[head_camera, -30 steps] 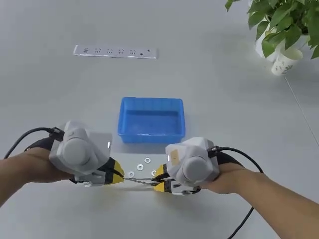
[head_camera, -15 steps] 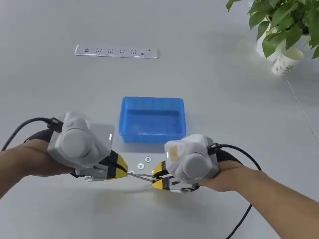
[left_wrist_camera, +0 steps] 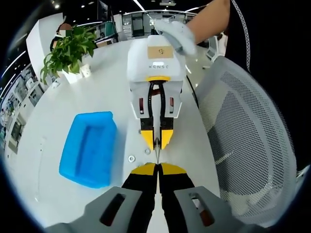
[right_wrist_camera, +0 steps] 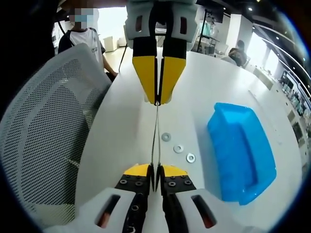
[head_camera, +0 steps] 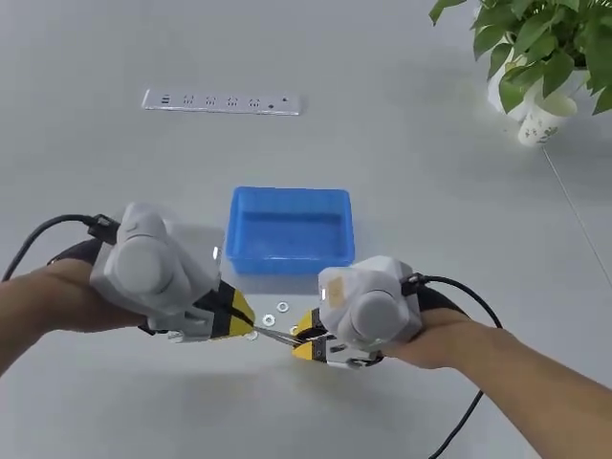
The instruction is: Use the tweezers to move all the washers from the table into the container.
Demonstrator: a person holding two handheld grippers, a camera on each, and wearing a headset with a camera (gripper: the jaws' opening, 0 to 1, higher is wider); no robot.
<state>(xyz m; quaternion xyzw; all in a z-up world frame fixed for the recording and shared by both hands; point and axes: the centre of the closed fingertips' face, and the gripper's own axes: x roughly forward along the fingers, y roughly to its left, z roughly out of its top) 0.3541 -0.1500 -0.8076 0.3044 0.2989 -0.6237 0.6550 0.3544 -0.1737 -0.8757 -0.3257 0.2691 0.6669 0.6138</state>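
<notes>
Metal tweezers (right_wrist_camera: 156, 131), thin and springy, sit pinched between left gripper (left_wrist_camera: 158, 166) and right gripper (right_wrist_camera: 155, 169); flat washers (right_wrist_camera: 178, 148) look light and slippery, so nip one rim.

White table (head_camera: 411, 163); power strip (head_camera: 222, 100) at its far side, potted plant (head_camera: 535, 48) at far right corner, mesh chair (left_wrist_camera: 252, 145) alongside
</notes>
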